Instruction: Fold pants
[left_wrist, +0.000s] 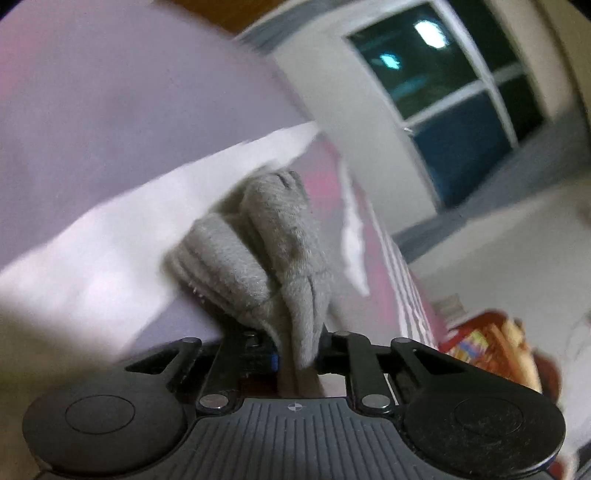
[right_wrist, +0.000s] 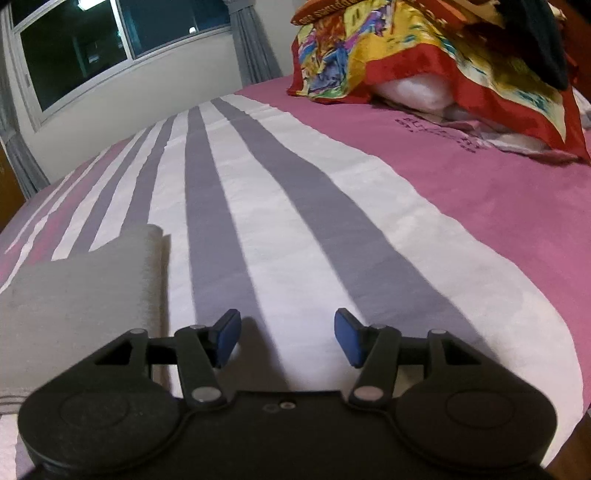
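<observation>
The pants are grey fleece. In the left wrist view my left gripper (left_wrist: 297, 350) is shut on a bunched fold of the pants (left_wrist: 266, 251), which hang lifted in front of the tilted, blurred camera. In the right wrist view a flat folded part of the pants (right_wrist: 81, 295) lies on the bed at the left. My right gripper (right_wrist: 286, 338) is open and empty, low over the striped sheet, just right of the pants and not touching them.
The bed has a pink cover (right_wrist: 480, 206) with white and grey stripes (right_wrist: 258, 221). A colourful red and yellow cloth over pillows (right_wrist: 424, 59) sits at the far right. A dark window (right_wrist: 92, 48) and grey curtain (right_wrist: 255, 40) are behind.
</observation>
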